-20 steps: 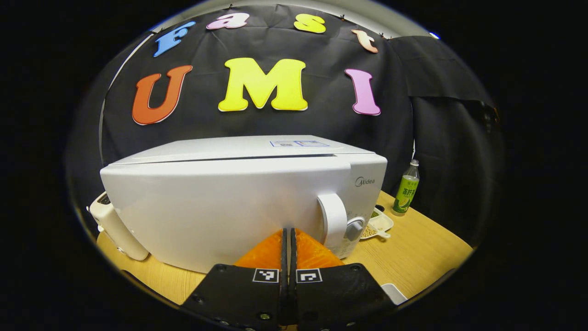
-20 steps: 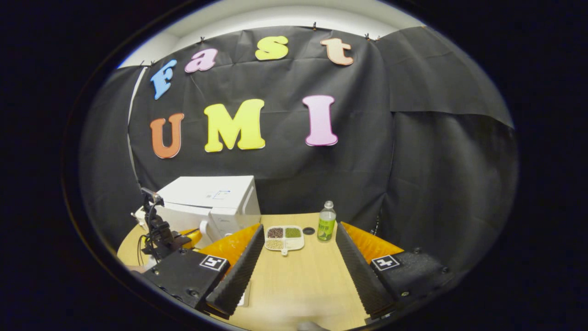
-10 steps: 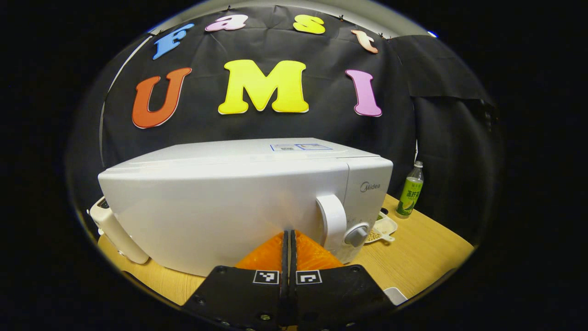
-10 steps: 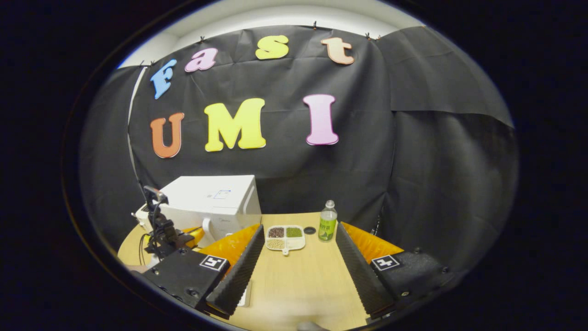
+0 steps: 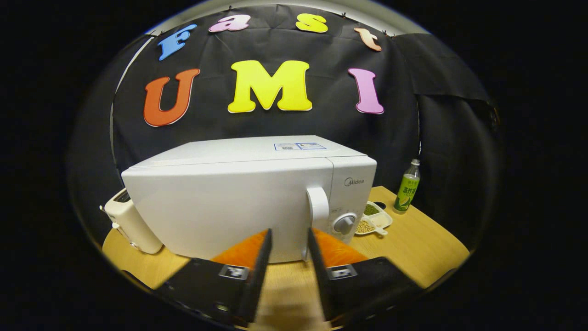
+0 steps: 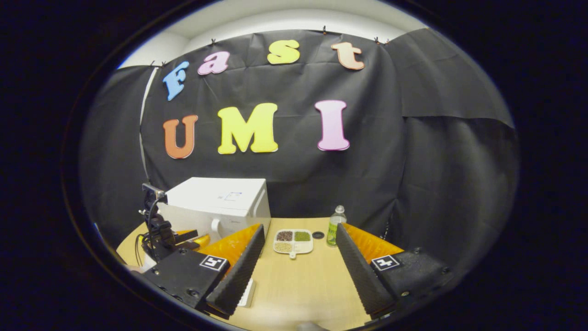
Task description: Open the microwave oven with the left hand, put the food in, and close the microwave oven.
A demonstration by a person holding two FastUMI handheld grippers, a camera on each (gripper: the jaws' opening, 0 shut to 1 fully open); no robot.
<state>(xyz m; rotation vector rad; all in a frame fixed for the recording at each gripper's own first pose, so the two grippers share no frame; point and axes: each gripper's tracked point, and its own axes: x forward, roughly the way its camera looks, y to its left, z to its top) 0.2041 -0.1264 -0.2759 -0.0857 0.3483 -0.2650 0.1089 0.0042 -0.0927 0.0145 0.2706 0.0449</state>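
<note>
before the closed microwave [image 5: 239, 197], left gripper [image 5: 288, 236] parted, right gripper [image 6: 298, 232] wide

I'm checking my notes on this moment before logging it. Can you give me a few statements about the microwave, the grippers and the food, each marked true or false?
1. The microwave door is shut. True.
2. The left gripper is shut on the door handle. False: it is open, short of the handle.
3. The right gripper is open and holds nothing. True.
4. The food tray sits inside the microwave. False: it lies on the table, beside the bottle.
</note>
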